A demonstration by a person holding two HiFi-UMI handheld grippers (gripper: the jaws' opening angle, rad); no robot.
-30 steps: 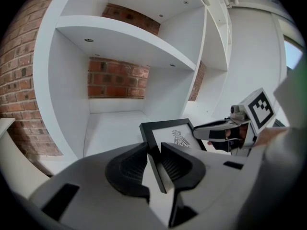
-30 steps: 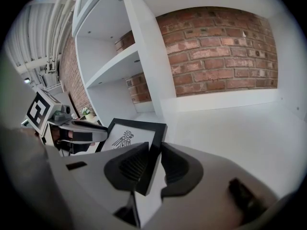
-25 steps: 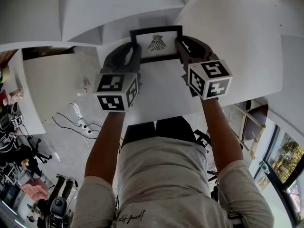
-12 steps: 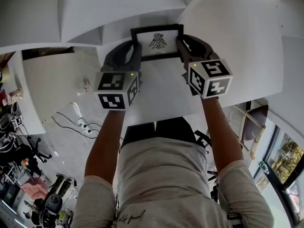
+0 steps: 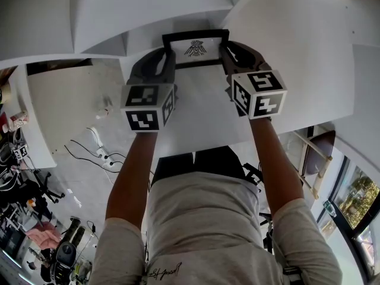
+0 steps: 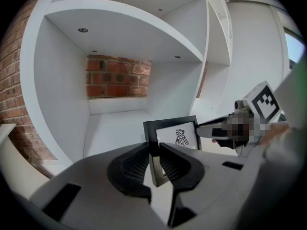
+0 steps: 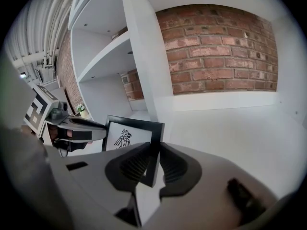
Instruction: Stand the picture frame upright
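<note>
The picture frame [image 5: 196, 47] stood nearly upright on the white shelf [image 7: 230, 128]. The left tongs [image 6: 154, 150] had just been closing on 1 side edge, and the right tongs [image 7: 154, 150] gripped the other. Only the release seemed left.

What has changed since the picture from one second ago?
The picture frame has tipped further upright: its face looks shorter in the head view. The left gripper has just been closing its jaws on the left edge. The right gripper still grips the right edge.
</note>
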